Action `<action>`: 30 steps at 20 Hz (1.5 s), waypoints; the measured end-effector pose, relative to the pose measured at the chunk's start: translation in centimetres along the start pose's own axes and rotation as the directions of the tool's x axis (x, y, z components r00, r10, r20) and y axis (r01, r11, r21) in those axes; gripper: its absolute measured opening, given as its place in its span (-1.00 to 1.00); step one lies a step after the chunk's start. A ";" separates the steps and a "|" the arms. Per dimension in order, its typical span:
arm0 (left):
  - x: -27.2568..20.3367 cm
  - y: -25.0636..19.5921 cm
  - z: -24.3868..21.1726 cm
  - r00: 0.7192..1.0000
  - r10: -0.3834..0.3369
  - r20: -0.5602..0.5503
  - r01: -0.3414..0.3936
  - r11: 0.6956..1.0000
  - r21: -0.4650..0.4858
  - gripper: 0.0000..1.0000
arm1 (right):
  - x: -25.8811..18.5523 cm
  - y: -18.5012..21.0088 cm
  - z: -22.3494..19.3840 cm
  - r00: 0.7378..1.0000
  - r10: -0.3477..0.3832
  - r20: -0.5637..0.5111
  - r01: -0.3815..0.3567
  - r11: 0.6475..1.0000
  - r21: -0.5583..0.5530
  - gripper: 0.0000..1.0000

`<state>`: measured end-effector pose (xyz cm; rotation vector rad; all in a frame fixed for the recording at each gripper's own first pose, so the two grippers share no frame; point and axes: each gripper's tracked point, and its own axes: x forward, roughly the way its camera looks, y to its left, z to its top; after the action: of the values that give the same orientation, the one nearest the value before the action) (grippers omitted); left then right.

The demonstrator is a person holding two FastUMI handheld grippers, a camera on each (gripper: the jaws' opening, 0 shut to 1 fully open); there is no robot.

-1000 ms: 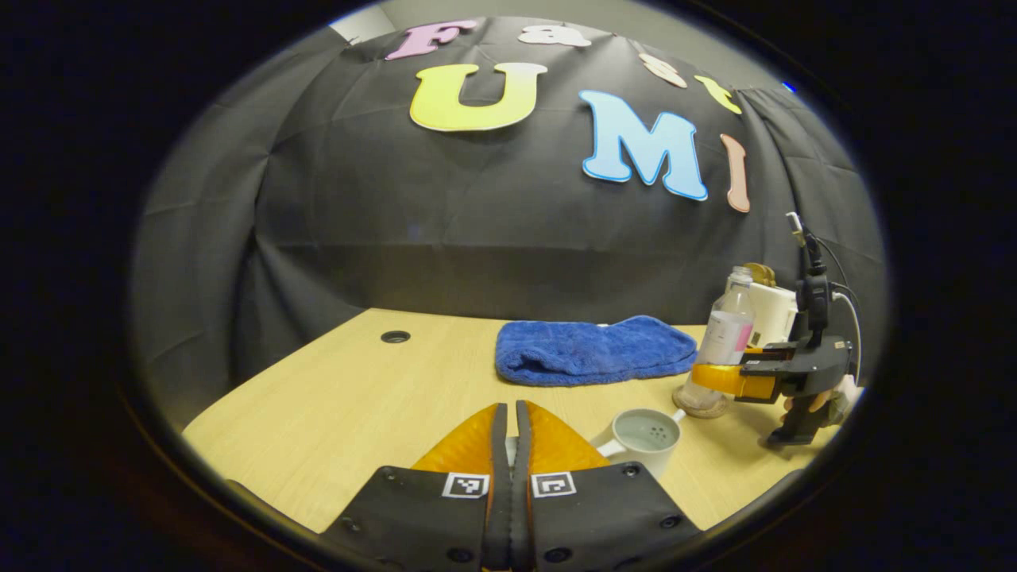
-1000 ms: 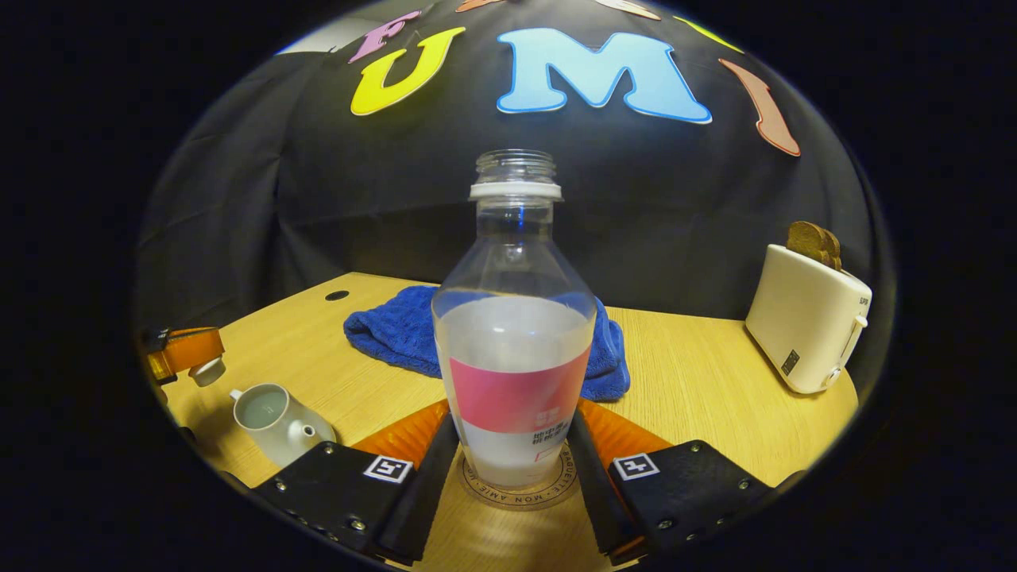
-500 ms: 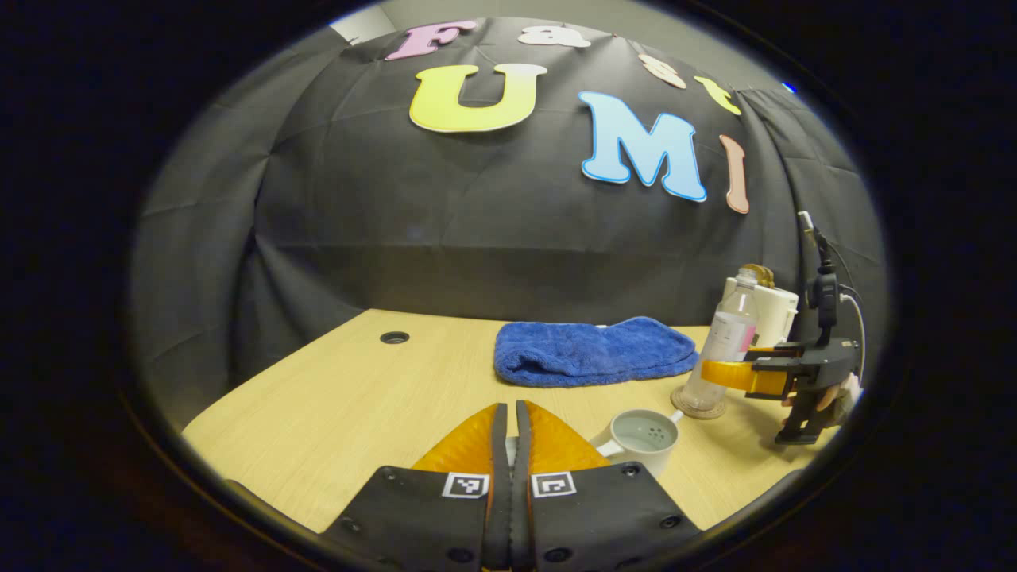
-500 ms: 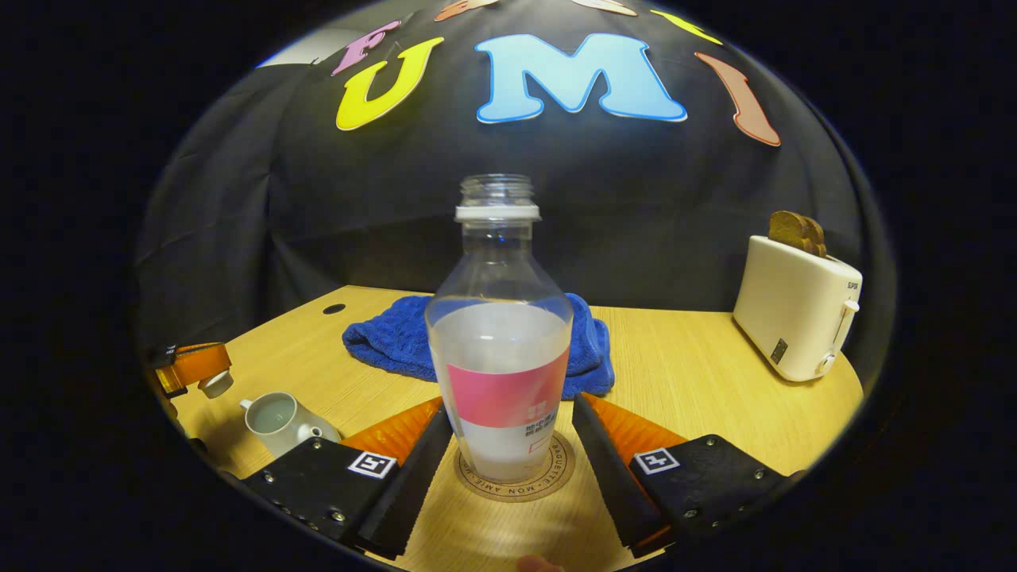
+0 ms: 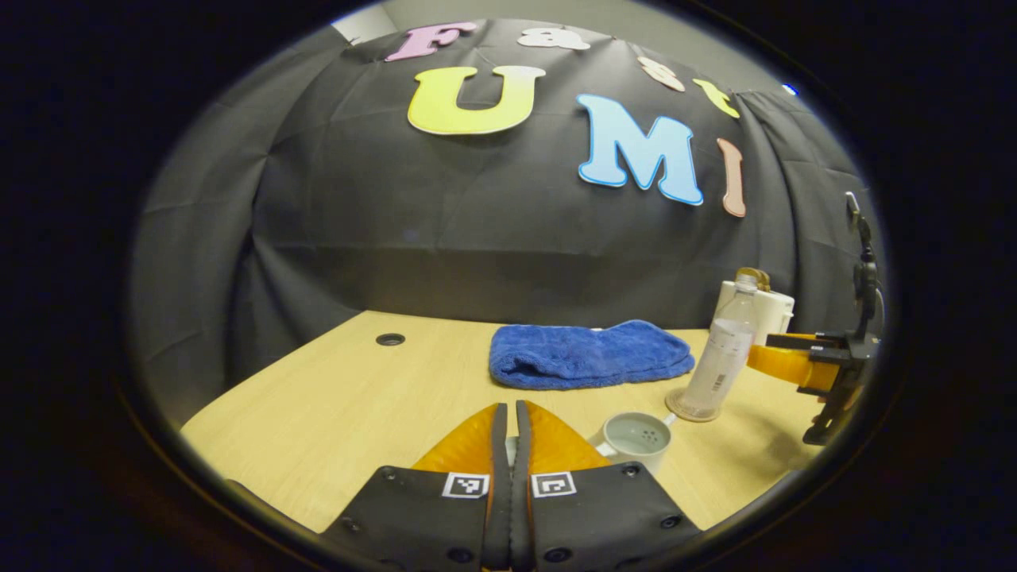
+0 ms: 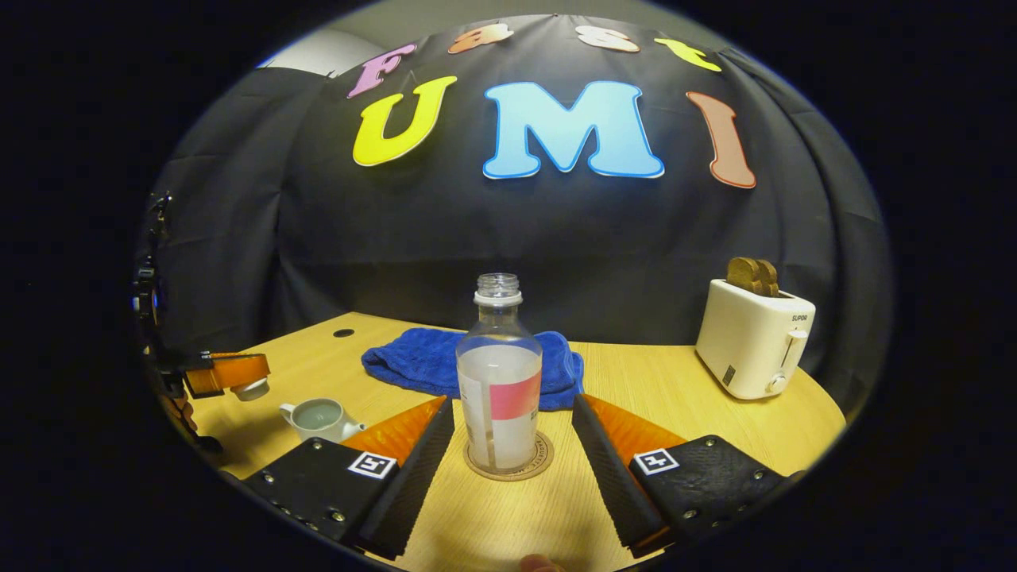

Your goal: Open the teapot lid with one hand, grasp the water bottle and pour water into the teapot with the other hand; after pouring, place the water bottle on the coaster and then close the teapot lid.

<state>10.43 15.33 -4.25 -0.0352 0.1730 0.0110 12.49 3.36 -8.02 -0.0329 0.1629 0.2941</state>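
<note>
The clear water bottle (image 6: 500,397), uncapped and half full with a pink label, stands upright on the round coaster (image 6: 537,465). My right gripper (image 6: 512,400) is open, its fingers wide on either side and touching nothing; in the left gripper view it (image 5: 775,357) sits just right of the bottle (image 5: 719,357). The white teapot (image 5: 636,437) stands uncovered with water inside, also seen as the teapot (image 6: 318,417) at lower left. My left gripper (image 5: 508,409) is shut, and in the right gripper view it (image 6: 234,372) hovers above and left of the teapot, holding the white lid (image 6: 253,389).
A folded blue towel (image 6: 469,365) lies behind the bottle. A white toaster (image 6: 751,342) with bread in its slots stands at the back right. The wooden table (image 5: 342,397) has a round cable hole (image 5: 389,339) near the back left.
My right gripper has opened off the bottle and drawn back from it. The bottle stays upright on the coaster. The left gripper has barely moved.
</note>
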 end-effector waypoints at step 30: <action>4.4 -12.0 0.4 0.981 -0.193 0.003 0.192 0.974 0.120 -0.89 | -10.8 0.6 -1.0 0.997 0.019 0.081 -0.021 0.999 0.024 0.86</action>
<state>15.00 3.41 -4.24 0.0677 0.1543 -0.1927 1.93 0.83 -7.22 0.0056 0.0865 0.3128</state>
